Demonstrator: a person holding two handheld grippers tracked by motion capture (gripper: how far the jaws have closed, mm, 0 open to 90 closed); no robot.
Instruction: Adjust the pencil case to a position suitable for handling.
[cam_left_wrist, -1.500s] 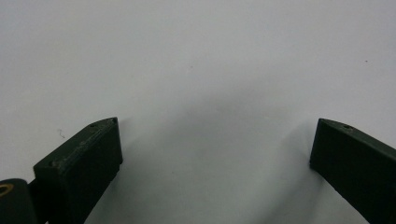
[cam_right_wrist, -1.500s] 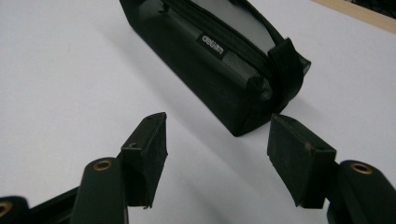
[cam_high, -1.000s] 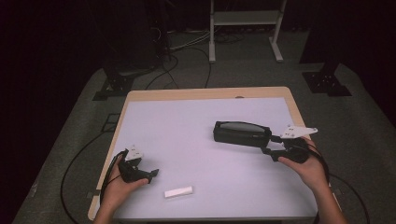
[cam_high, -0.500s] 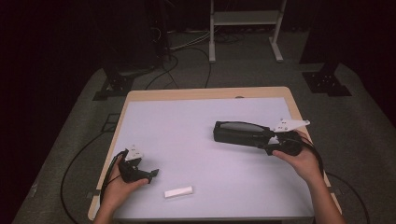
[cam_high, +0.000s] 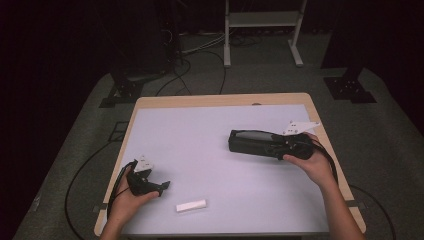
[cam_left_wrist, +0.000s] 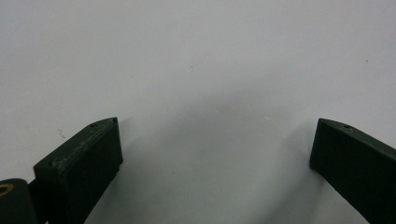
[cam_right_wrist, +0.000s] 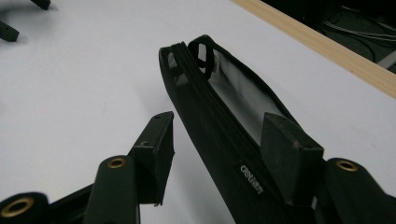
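High view first: nearest us, a small white block lies on the worktop, well short of the black pouch and off to its left. Just beyond the block, farther left of the pouch, we see the left tongs held low over the bare surface; the left gripper view shows their jaws spread wide with nothing between. Farther on, the pouch lies lengthwise toward the worktop's right edge. At its right end we find the right tongs, jaws apart and straddling the pouch's zipped edge, one jaw inside its grey-lined opening, not clamped.
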